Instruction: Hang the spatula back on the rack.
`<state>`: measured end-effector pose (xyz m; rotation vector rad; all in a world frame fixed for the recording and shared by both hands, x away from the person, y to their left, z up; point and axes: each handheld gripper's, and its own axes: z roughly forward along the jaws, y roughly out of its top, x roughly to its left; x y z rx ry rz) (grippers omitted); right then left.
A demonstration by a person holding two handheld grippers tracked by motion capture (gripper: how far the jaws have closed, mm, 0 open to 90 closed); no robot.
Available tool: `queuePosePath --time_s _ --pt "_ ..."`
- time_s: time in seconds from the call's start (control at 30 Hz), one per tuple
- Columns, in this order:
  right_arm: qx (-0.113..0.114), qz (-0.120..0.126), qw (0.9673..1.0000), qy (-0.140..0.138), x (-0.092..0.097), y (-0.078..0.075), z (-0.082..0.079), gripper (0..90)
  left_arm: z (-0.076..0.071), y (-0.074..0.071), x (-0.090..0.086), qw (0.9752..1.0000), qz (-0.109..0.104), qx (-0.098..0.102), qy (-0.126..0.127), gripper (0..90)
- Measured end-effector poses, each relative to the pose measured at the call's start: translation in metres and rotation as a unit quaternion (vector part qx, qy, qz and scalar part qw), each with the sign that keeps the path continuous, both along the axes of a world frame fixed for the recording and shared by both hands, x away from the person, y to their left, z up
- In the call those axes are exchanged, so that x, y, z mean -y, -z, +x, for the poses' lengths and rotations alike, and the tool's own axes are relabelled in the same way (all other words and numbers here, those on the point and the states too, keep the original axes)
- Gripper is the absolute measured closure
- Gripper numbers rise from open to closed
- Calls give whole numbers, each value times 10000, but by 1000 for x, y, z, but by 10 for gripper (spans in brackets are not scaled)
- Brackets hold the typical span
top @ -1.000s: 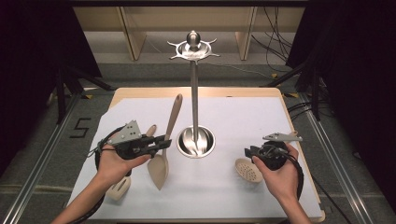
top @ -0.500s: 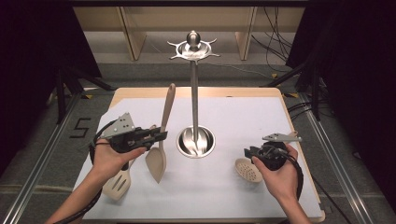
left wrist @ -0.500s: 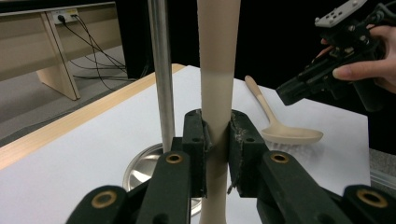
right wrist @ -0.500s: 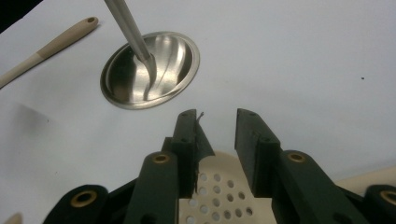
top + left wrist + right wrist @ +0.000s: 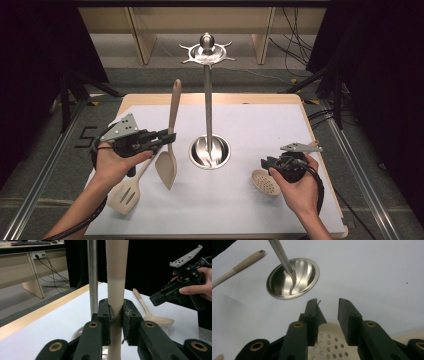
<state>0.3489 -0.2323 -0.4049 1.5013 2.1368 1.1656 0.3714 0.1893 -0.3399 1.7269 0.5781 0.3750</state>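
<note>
My left gripper is shut on the handle of a beige solid spatula. The spatula hangs nearly upright above the white mat, blade down, just left of the metal utensil stand. The stand has a round base and a hooked top ring. My right gripper is open, hovering over a perforated beige skimmer that lies on the mat. Nothing sits between its jaws.
A slotted beige turner lies on the mat under my left hand. A beige handle with a hole shows at the upper left of the right gripper view. The wooden table edge runs behind the white mat.
My left gripper has risen and moved a little away from me with the spatula, which now hangs more upright and off the mat. The right hand has stayed put.
</note>
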Motion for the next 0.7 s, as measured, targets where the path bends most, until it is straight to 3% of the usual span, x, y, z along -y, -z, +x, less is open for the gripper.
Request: queuePosePath --time_s 0.13,0.17,0.2,0.33,0.5,0.6,0.7 --pt "-7 9 10000 -2 0 1 0 700 4 -8 -4 9999 -86 69 -58 779" --pt "55 -192 9998 -84 4 1 1 699 5 -11 -5 9999 -112 78 -73 779" --pt "-120 -45 9999 5 1 0 -1 699 6 -13 -5 9998 -130 101 -77 779" --pt "-17 -153 9998 -80 2 1 3 699 11 -21 -7 9998 -82 138 -101 780" --pt "49 -85 9998 -150 0 2 6 699 11 -24 -8 9998 -128 131 -78 780" --pt "9 -183 9998 -98 0 1 6 699 12 -25 -7 9998 -127 120 -63 779" --pt "-124 -22 9999 9 -3 0 3 700 14 -25 -8 9999 -95 113 -49 779"
